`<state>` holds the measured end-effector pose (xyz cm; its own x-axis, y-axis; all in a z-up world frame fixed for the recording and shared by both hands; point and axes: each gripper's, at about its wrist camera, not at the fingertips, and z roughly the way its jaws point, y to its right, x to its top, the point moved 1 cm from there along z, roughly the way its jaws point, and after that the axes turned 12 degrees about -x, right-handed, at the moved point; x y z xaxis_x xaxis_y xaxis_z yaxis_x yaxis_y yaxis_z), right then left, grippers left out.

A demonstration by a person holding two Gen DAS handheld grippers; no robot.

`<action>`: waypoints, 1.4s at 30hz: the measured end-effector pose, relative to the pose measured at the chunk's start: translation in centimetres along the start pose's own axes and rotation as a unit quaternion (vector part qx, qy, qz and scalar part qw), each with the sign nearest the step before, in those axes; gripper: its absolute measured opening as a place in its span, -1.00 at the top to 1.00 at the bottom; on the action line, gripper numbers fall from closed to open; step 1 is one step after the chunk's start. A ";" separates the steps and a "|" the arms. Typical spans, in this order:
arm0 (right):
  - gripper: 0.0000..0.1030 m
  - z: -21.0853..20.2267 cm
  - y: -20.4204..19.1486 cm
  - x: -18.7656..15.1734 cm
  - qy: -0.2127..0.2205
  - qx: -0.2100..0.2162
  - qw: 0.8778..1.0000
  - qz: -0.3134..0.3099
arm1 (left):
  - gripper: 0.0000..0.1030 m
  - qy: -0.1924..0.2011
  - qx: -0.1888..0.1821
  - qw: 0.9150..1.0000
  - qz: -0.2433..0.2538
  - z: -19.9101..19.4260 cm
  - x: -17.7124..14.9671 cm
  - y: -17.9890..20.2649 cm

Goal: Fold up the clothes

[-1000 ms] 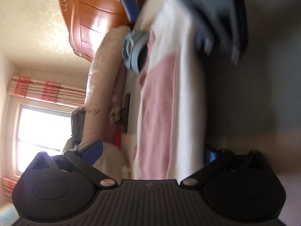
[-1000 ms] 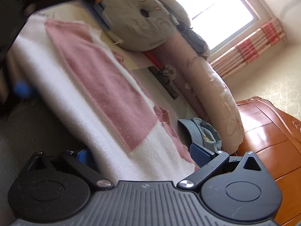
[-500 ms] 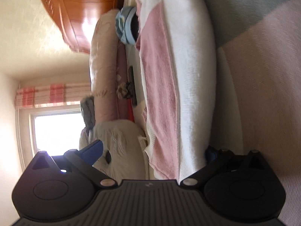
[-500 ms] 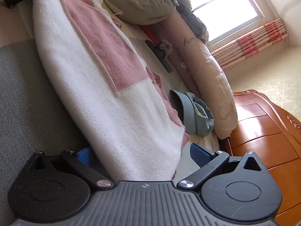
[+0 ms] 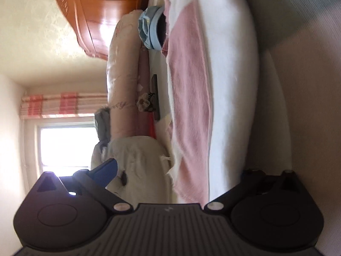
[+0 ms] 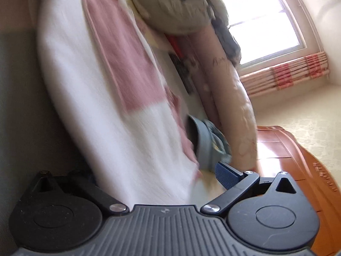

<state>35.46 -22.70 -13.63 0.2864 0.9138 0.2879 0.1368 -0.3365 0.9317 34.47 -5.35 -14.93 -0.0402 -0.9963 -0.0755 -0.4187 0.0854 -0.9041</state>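
Observation:
A white garment with a pink panel lies folded in a long strip on the bed. In the left wrist view my left gripper is open, its fingers spread on either side of the strip's near end. One blue pad shows; the other finger is mostly hidden behind the cloth. At the opposite end of the garment, my right gripper is also open and straddles the cloth, with one blue pad visible. The right wrist view is blurred.
A blue denim hat lies beside the garment. A long pink bolster, a beige cushion and a dark flat object lie behind it. A wooden headboard stands at one end, and a window at the other.
The two grippers have drawn apart along the strip, so neither shows in the other's view. The left wrist view has closed in on the garment's end; the right wrist view has turned and blurred.

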 end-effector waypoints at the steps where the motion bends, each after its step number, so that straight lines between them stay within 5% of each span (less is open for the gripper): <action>1: -0.98 0.2 0.0 -0.3 0.000 -0.004 1.000 -0.012 | -0.90 0.003 -0.004 1.000 0.004 0.0 0.1 0.2; 2: -0.96 0.0 -0.3 -0.3 0.005 -0.003 1.000 -0.023 | -0.79 0.004 -0.008 1.000 0.009 0.1 0.5 0.6; 5: -0.50 -0.7 -2.0 0.2 0.026 0.004 0.997 -0.079 | 0.08 0.004 -0.024 0.999 0.024 0.6 1.8 2.1; 7: 0.11 -1.3 -3.6 0.4 0.035 0.011 0.991 -0.127 | 0.85 -0.003 -0.043 0.999 0.020 1.2 2.6 2.9; 9: 0.60 -1.8 -5.2 0.5 0.044 0.018 0.984 -0.174 | 0.86 -0.009 -0.056 0.998 -0.002 1.6 2.8 2.9; 10: 0.70 -2.0 -5.9 0.5 0.049 0.019 0.980 -0.191 | 0.84 -0.009 -0.058 0.998 -0.016 1.7 2.6 2.6; 14: 0.68 -1.6 -5.0 0.1 0.050 0.018 0.986 -0.157 | 0.73 -0.010 -0.055 0.998 0.006 1.5 1.9 2.6; 17: 0.46 -0.8 -4.7 0.3 0.041 0.007 0.987 -0.153 | 0.76 -0.019 -0.043 0.999 0.024 1.7 2.2 3.1; 21: 0.68 -0.1 -5.4 0.6 0.038 0.002 0.986 -0.164 | 0.84 -0.024 -0.056 0.998 -0.015 2.6 2.4 2.5; 42: 0.77 -1.7 -0.6 1.2 0.043 0.035 0.997 -0.058 | 0.85 -0.012 -0.100 0.994 -0.040 -1.4 1.4 -0.1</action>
<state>34.14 -21.07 -13.48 0.1821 0.9626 0.2006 0.2316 -0.2403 0.9427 33.15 -6.72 -14.32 0.0223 -0.9996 -0.0185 -0.5923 0.0017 -0.8057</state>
